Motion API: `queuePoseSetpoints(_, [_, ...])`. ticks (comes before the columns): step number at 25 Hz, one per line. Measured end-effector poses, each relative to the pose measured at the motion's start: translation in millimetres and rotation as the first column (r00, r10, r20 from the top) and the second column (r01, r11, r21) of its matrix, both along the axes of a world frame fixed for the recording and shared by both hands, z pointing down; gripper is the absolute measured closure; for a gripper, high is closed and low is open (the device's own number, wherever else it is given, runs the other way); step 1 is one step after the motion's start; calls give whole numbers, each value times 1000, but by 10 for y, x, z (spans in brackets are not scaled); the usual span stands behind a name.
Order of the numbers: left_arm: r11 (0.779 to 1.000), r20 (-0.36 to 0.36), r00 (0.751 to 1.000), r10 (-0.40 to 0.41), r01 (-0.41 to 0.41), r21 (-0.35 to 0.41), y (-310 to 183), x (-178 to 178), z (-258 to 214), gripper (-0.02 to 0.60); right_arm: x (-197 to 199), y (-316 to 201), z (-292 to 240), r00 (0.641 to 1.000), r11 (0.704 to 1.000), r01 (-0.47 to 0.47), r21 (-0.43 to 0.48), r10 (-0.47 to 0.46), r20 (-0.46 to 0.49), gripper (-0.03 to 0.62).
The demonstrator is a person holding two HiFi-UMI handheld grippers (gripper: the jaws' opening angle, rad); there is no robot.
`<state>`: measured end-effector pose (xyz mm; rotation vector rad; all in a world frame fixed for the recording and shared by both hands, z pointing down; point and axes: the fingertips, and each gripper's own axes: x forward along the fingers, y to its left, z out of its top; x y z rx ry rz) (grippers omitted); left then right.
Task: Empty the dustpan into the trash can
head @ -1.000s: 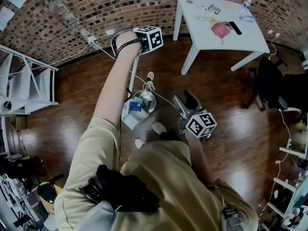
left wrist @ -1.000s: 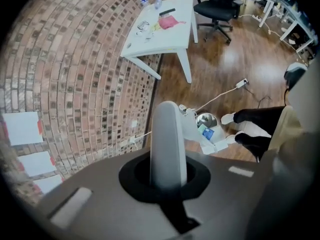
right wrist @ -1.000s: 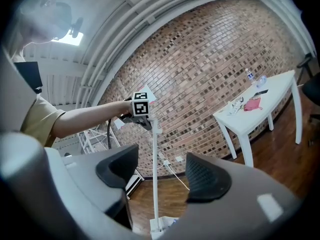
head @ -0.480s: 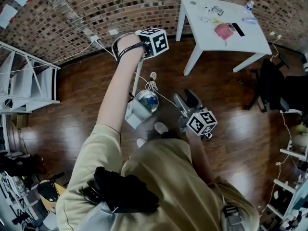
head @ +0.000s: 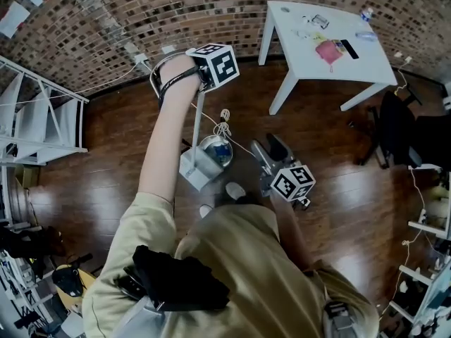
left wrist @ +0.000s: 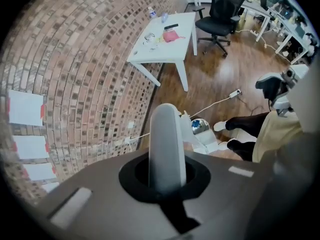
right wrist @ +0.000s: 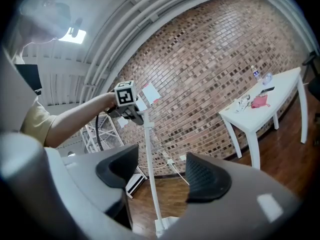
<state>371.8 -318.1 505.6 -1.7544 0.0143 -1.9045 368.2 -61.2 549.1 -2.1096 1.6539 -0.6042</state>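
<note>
Hanging by its long white handle (head: 196,129), the dustpan (head: 198,167) has its pan tipped at the can's (head: 215,149) rim, on the side nearest the person. Whether pan and rim touch I can't tell. The can is a small shiny one standing on the dark wood floor (head: 120,182), with something blue showing inside.

High above the can, the left gripper (head: 200,84) is clamped on the top of the handle, its jaws closed round it. Its own view looks down the handle to the pan beside the can.

The right gripper (head: 270,148) is just to the can's right and lower, pointing level toward the wall (head: 141,13). Its jaws stand a little apart with nothing between them, and through the gap its view catches the handle farther off.

A white shoe (head: 235,189) is planted just this side of the can. A coiled cable (head: 222,120) lies just beyond the can, toward the brick wall. A white table (head: 331,55) stands well off to the can's right, by that wall.
</note>
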Motion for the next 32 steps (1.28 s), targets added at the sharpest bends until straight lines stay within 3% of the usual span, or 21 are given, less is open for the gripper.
queuePoseSetpoints(5, [994, 88, 996, -7, -2, 109, -259, -155, 239, 581, -34, -41, 33, 1000, 1000, 1, 0, -1, 18, 312])
queuePoseSetpoints(8, [999, -4, 1000, -8, 8, 45, -83, -205, -10, 581, -53, -51, 28, 1000, 1000, 3, 4, -3, 14, 312])
queuePoseSetpoints(9, [998, -15, 1000, 7, -6, 57, -76, -175, 0, 581, -44, -56, 36, 1000, 1000, 2, 3, -2, 20, 312])
queuePoseSetpoints(12, [972, 94, 994, 53, -73, 225, -336, -173, 264, 581, -85, -110, 32, 1000, 1000, 9, 3, -9, 26, 312])
queuePoseSetpoints(13, [967, 96, 994, 60, -82, 239, -350, -198, 229, 581, -129, -143, 23, 1000, 1000, 19, 5, -19, 23, 312])
queuePoseSetpoints(17, [993, -60, 996, 69, -63, 102, 20, -244, -81, 581, -195, -215, 23, 999, 999, 38, 5, -38, 17, 312])
queuePoseSetpoints(20, [982, 34, 996, 85, -90, 169, -158, -301, 156, 581, -233, -259, 29, 999, 999, 48, 1, -49, 20, 312])
queuePoseSetpoints(21, [984, 48, 996, 71, -78, 159, -198, -352, 120, 581, -261, -282, 18, 998, 998, 56, 1, -56, 18, 312])
queuePoseSetpoints(23, [997, 15, 999, 46, -47, 55, -98, -456, -101, 581, -291, -308, 1, 998, 998, 66, 3, -66, 13, 313])
queuePoseSetpoints(25, [999, 43, 999, 28, -25, -48, 20, -635, -95, 581, -296, -326, 12, 998, 998, 68, 1, -68, 14, 312])
queuePoseSetpoints(28, [998, 145, 989, 18, -9, -66, -61, -909, 293, 581, -369, -362, 13, 996, 997, 82, 1, -82, 16, 312])
queuePoseSetpoints(32, [990, 52, 999, 14, -6, -139, 127, -1006, -127, 581, -406, -410, -65, 995, 995, 103, 9, -103, 4, 312])
